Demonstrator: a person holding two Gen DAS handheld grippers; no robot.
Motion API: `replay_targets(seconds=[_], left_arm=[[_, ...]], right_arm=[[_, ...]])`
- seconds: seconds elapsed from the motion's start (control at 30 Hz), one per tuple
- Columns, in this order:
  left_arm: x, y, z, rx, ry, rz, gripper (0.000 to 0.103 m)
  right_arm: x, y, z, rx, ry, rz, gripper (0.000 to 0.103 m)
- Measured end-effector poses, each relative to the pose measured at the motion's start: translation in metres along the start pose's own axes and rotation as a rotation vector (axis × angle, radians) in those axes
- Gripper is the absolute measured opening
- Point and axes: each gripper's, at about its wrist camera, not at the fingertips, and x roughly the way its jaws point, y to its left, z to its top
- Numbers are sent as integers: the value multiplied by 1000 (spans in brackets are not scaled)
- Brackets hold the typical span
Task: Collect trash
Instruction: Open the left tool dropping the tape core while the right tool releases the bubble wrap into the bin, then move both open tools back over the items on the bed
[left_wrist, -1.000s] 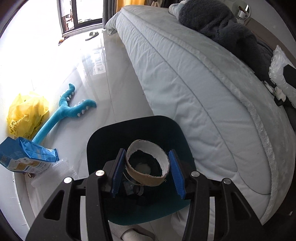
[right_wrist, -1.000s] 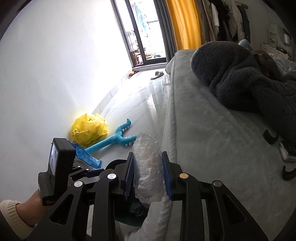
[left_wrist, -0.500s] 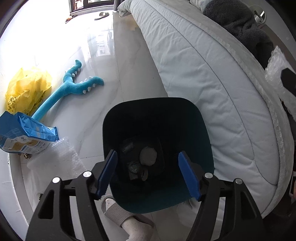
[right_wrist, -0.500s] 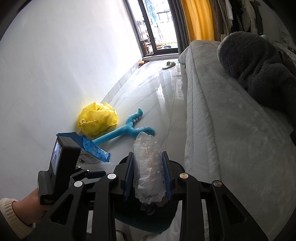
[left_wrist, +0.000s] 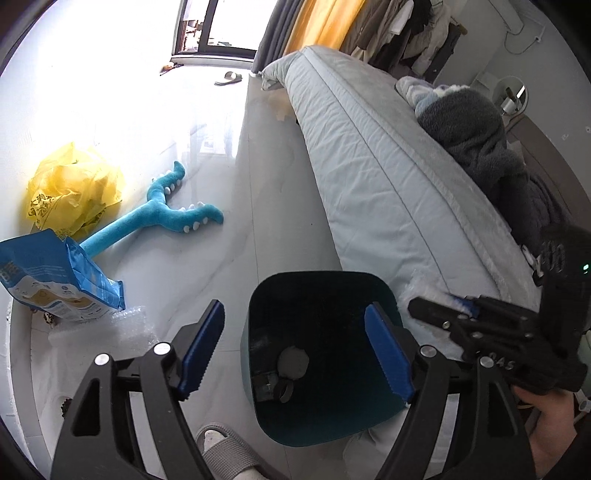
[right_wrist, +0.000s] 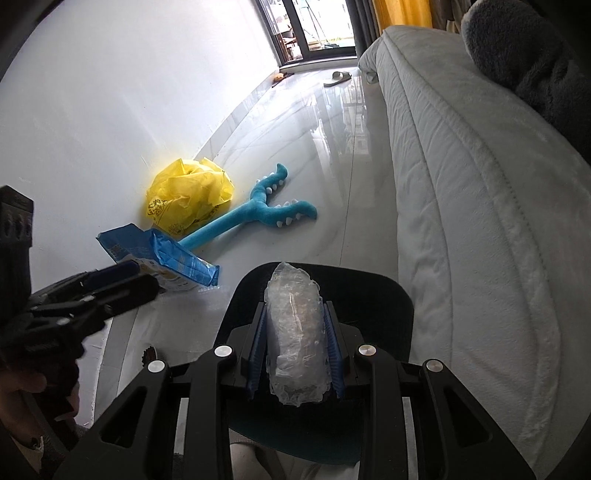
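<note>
A dark teal trash bin (left_wrist: 321, 439) stands on the floor beside the bed, with a few dark scraps (left_wrist: 291, 363) at its bottom. My left gripper (left_wrist: 295, 314) hovers over the bin's left rim; its jaws are opening and nothing is between them. My right gripper (right_wrist: 295, 306) is shut on a roll of clear bubble wrap (right_wrist: 295, 332) and hangs above the bin (right_wrist: 388, 295). In the left wrist view the right gripper (left_wrist: 443, 314) comes in from the right, at the bin's edge.
On the floor to the left lie a blue snack bag (left_wrist: 55, 280), a yellow plastic bag (left_wrist: 70, 188), a blue plush toy (left_wrist: 166, 218) and a bubble wrap sheet (left_wrist: 110, 332). The bed (left_wrist: 388, 184) runs along the right. A slippered foot (left_wrist: 225, 450) is near the bin.
My left gripper let go of the cardboard ring over the bin, its jaws spread wide and it drew back to the left. The right gripper came down over the bin with the bubble wrap.
</note>
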Motion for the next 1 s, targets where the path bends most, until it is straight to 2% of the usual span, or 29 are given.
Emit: replay_targets(seconds=[0.27, 0.47, 0.53, 0.57, 0.6, 0.63, 0.73, 0.83, 1.0], left_arm=[[-28, -5, 8, 67, -114, 25, 80], [-50, -15, 17, 109, -199, 1, 79], [-56, -19, 21, 97, -217, -26, 78], [-60, -23, 23, 95, -228, -36, 78], [-62, -26, 24, 96, -237, -41, 78], [-64, -30, 25, 98, -249, -44, 78], [-71, -42, 28, 117, -282, -49, 78], [-77, -58, 33, 133, -313, -89, 78], [-92, -94, 39, 200, -389, -118, 78]], right_arm=[[41, 8, -14, -3, 94, -38, 30], [56, 15, -22, -28, 140, -60, 31], [58, 16, -23, -34, 156, -56, 37], [58, 15, -23, -36, 158, -57, 47], [57, 15, -23, -37, 157, -59, 55], [55, 15, -22, -38, 153, -56, 57], [46, 12, -21, -33, 139, -45, 58], [30, 10, -16, -34, 103, -27, 59], [-8, -2, -3, -24, 28, -2, 64]])
